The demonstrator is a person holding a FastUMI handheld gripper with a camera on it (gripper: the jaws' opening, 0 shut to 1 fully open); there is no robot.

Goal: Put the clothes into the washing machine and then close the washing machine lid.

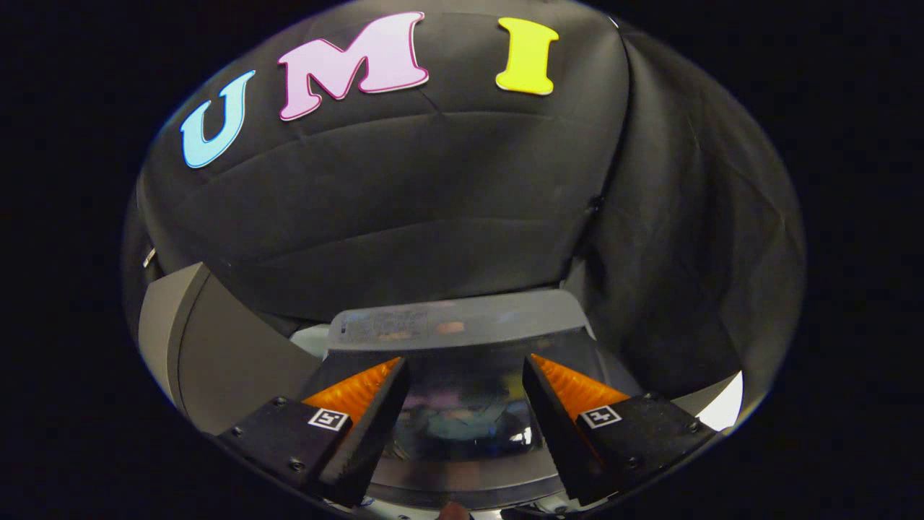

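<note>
The black cloth wall (404, 217) is hanging well beyond the tongs. Between it and the tongs, the washing machine (216, 354) is sitting low, its grey body curving off to the left of the left finger. Its lid (462, 412), a dark glossy panel, is lying directly under and between the fingers and looks to be down already; the paler control strip (455, 325) is running crosswise just beyond the fingertips. The lid's long axis seems to be lying side to side, parallel to that strip, with its hinge edge probably on the far side. The clothes are not identifiable; dim shapes in the glass could be reflections or fabric inside.

The tongs (465, 375) are standing open, fingers spread wide and gripping nothing.

Judging by this, the closing step is nearly finished or being checked. To do it well, pressing down evenly near the lid's near edge, centred, should seat it without twisting.
</note>
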